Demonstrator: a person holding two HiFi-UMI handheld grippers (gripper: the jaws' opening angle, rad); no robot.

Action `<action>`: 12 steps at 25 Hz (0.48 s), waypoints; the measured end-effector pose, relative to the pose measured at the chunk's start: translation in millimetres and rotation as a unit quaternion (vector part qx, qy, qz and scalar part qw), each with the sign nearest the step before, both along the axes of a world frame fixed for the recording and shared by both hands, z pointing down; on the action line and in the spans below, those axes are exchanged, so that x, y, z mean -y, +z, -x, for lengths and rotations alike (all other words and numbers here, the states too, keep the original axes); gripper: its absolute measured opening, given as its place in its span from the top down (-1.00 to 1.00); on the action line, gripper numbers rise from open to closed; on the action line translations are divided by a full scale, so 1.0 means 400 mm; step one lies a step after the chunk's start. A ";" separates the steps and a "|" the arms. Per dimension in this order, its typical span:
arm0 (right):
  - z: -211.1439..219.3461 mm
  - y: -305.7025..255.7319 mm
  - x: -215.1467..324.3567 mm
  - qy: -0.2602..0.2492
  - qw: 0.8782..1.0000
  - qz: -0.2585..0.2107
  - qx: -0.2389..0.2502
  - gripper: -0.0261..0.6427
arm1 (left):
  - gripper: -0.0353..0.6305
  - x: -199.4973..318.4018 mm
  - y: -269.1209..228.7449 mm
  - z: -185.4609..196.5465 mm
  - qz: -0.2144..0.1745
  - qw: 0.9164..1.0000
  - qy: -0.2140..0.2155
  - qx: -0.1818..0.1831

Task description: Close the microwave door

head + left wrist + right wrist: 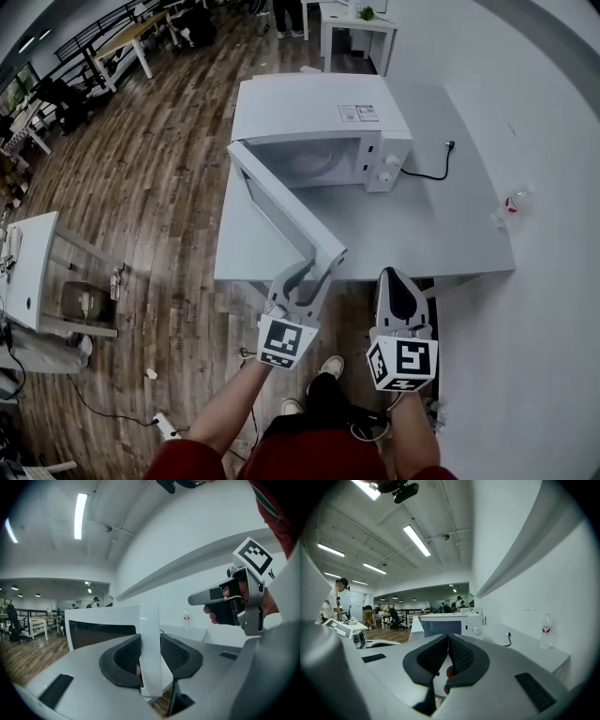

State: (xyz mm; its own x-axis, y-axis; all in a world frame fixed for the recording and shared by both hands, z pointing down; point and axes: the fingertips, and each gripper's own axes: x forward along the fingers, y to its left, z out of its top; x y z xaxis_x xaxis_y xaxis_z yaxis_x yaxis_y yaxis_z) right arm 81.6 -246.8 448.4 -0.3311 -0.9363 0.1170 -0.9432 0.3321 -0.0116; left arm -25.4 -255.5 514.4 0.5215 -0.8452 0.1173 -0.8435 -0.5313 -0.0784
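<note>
The door (pixel 281 211), a smooth white panel with a dark window, stands wide open, swung toward the near edge of the grey table (pixel 450 216) from the boxy white microwave (pixel 319 117). The left gripper (pixel 312 274) clamps its ribbed black pads on the door's free edge, and the right gripper (pixel 398 281) beside it is closed and empty. The label (pixel 359 113) on the microwave's top is too small to read.
</note>
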 end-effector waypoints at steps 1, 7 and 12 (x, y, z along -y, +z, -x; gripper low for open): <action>-0.008 0.001 0.011 0.002 1.000 -0.001 0.000 0.84 | 0.45 0.009 0.000 -0.008 -0.002 1.000 -0.004 -0.001; -0.053 0.004 0.070 0.012 1.000 0.002 -0.002 0.84 | 0.46 0.060 0.002 -0.051 -0.003 1.000 -0.012 -0.013; -0.108 -0.003 0.120 0.027 1.000 0.003 0.000 0.84 | 0.46 0.105 -0.004 -0.090 -0.009 1.000 -0.025 -0.016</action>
